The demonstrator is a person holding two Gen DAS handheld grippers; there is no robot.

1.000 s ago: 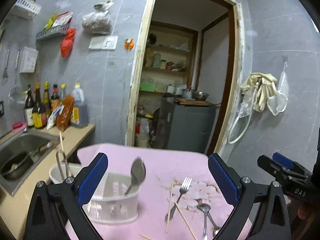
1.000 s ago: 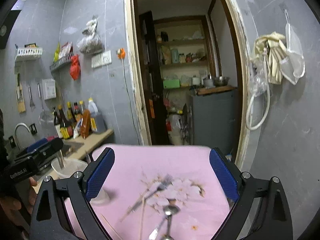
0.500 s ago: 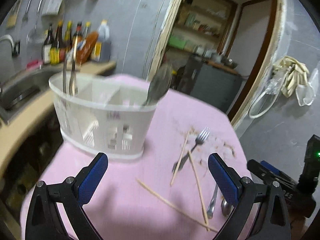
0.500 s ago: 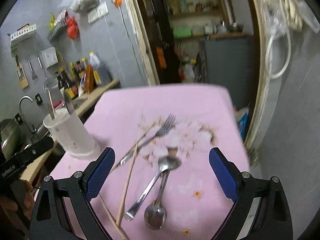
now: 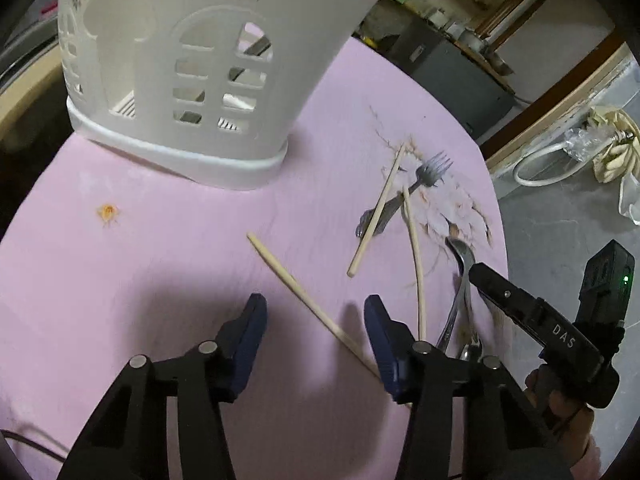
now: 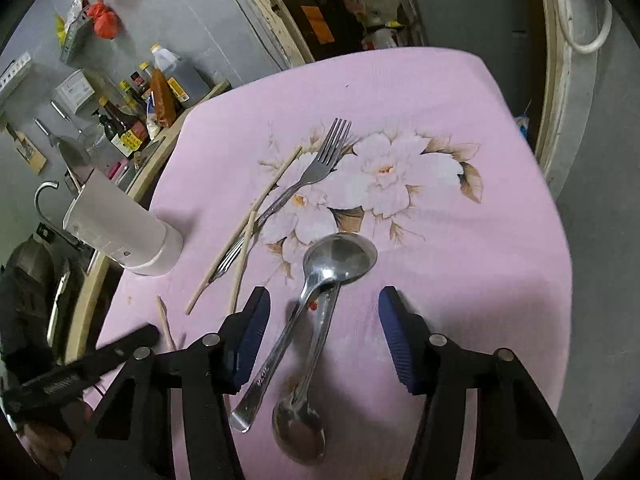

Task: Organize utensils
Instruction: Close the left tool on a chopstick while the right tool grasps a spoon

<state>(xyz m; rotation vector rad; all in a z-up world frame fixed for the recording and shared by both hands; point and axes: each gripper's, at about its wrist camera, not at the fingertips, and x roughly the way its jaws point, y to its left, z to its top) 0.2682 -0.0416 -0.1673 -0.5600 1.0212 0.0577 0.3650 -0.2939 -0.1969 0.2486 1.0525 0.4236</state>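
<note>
On the pink tablecloth [image 5: 140, 280] a wooden chopstick [image 5: 304, 296] lies between the fingers of my left gripper [image 5: 316, 316]; its jaws are closing and the pads do not touch it. Two crossed metal spoons [image 6: 340, 256] lie under my right gripper [image 6: 324, 308], their handles between its closing jaws, untouched. A fork [image 6: 316, 168] and two more chopsticks [image 6: 240, 232] lie beyond. The white slotted utensil holder [image 5: 172, 80] stands at the table's far left.
Sauce bottles [image 6: 160, 92] and a sink tap [image 6: 44, 192] are on the counter left of the table. A doorway with a grey cabinet [image 5: 440, 64] lies behind. The table's right edge [image 6: 560, 200] drops to the grey floor.
Both grippers have dropped to the table and tipped downward. Their jaws have narrowed. The left now straddles a chopstick, the right straddles the spoon handles.
</note>
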